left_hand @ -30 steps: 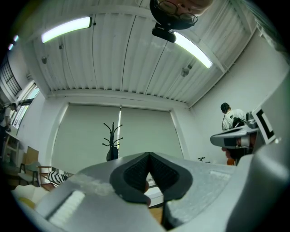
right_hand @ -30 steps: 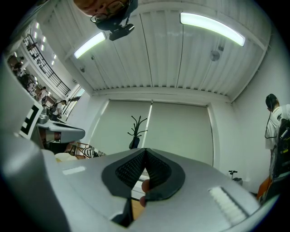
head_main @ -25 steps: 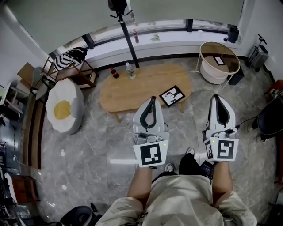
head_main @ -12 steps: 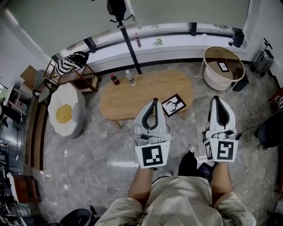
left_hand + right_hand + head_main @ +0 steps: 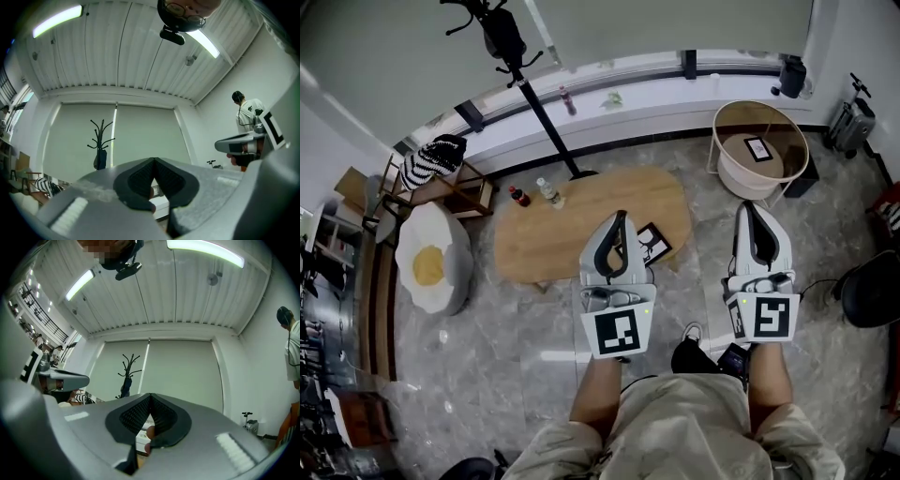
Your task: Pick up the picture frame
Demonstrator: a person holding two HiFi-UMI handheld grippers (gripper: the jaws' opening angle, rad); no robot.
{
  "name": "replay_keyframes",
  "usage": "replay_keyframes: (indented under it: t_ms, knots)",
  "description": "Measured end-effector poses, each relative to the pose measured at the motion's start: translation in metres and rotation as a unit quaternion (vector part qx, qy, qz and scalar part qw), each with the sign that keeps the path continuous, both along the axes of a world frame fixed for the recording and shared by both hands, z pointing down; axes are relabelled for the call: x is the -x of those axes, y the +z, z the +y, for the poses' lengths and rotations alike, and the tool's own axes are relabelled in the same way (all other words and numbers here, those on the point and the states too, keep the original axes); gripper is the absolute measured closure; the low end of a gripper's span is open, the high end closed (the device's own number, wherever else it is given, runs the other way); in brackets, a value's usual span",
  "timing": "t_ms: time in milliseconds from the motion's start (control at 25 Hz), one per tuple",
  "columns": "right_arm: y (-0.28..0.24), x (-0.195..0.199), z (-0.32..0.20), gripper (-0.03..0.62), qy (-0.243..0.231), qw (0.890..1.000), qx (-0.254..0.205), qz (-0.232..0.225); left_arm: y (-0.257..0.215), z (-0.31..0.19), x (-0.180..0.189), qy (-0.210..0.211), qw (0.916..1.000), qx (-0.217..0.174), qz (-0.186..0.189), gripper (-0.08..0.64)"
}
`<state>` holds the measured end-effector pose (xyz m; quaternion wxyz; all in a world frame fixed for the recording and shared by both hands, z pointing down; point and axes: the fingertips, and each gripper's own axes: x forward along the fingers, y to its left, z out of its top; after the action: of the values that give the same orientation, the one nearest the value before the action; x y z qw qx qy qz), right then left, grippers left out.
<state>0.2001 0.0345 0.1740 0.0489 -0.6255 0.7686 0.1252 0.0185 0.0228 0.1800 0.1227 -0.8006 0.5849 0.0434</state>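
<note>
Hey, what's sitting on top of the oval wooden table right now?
A dark bottle and a clear bottle stand on the table, far left. A black picture frame lies near its right edge, its left part hidden behind the left gripper.

Picture frame [image 5: 655, 244] partly hidden behind left gripper [image 5: 622, 219] — print too small, perhaps a drawing

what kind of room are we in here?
Looks like a living-room-style lounge, possibly a staged one: a low oval wooden coffee table, a fried-egg floor cushion and a coat stand.
</note>
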Motion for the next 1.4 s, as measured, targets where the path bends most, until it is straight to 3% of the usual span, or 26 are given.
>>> replay_keyframes:
  t_ms: [400,720,920,1280,1400]
  knots:
    - [0.007,-0.082,-0.080,0.591,-0.009,1.000,0.004,-0.012,0.000,-0.078,-0.078,-0.012,0.9998,0.000,-0.012,0.555]
    - [0.015,-0.095,-0.134,0.591,-0.028,0.999,0.015,-0.030,0.012,-0.125,-0.091,-0.030,0.9991,0.019,-0.023,0.555]
    - [0.023,-0.084,-0.169,0.591,-0.036,0.999,0.026,-0.023,0.020,-0.157,-0.082,-0.034,0.9988,0.025,-0.023,0.555]
    - [0.017,-0.014,-0.253,0.591,-0.074,0.997,0.025,-0.015,0.019,-0.221,-0.013,-0.074,0.9969,0.019,-0.017,0.555]
    - [0.019,0.017,-0.276,0.591,-0.094,0.995,0.025,-0.004,0.025,-0.236,0.014,-0.096,0.9946,0.023,-0.032,0.555]
